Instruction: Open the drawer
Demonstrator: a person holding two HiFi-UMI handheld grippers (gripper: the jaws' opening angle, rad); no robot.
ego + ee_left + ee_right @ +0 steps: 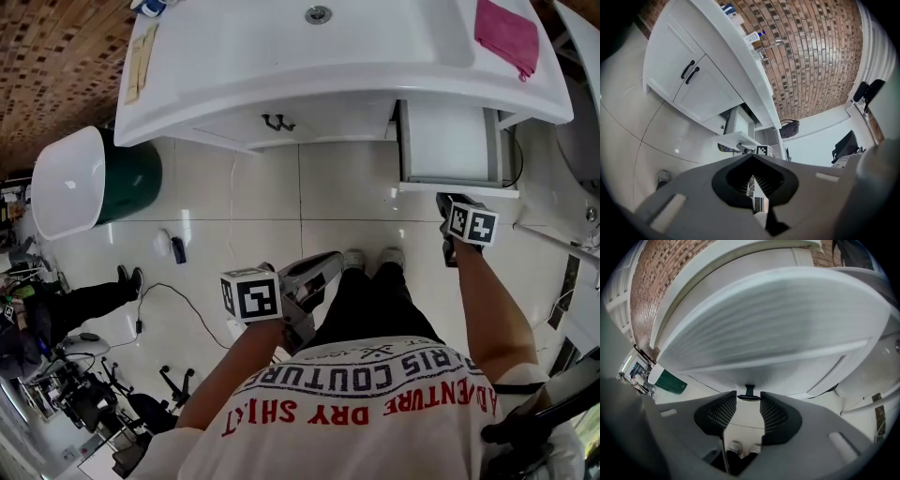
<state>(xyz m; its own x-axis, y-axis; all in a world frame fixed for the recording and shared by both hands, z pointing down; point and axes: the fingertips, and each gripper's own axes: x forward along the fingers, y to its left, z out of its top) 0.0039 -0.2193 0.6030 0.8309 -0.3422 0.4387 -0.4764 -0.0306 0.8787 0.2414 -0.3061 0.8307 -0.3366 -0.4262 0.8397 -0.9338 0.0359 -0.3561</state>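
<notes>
The white drawer (448, 141) at the vanity's right end stands pulled out over the floor; it also shows in the left gripper view as the drawer (736, 137). My right gripper (445, 199) is just in front of the drawer front (773, 333). The small black handle (749, 393) sits right at its fingertips, and the right gripper (748, 401) is open with a gap between the pads. My left gripper (333, 261) hangs low by my legs, away from the vanity. In its own view the left gripper (753, 159) is shut on nothing.
Left of the drawer, the vanity has two cabinet doors with black handles (277, 122). A pink cloth (508, 33) lies on the countertop. A green bin with a white lid (94, 183) stands at the left. A small bottle (178, 249) and a cable lie on the tiled floor.
</notes>
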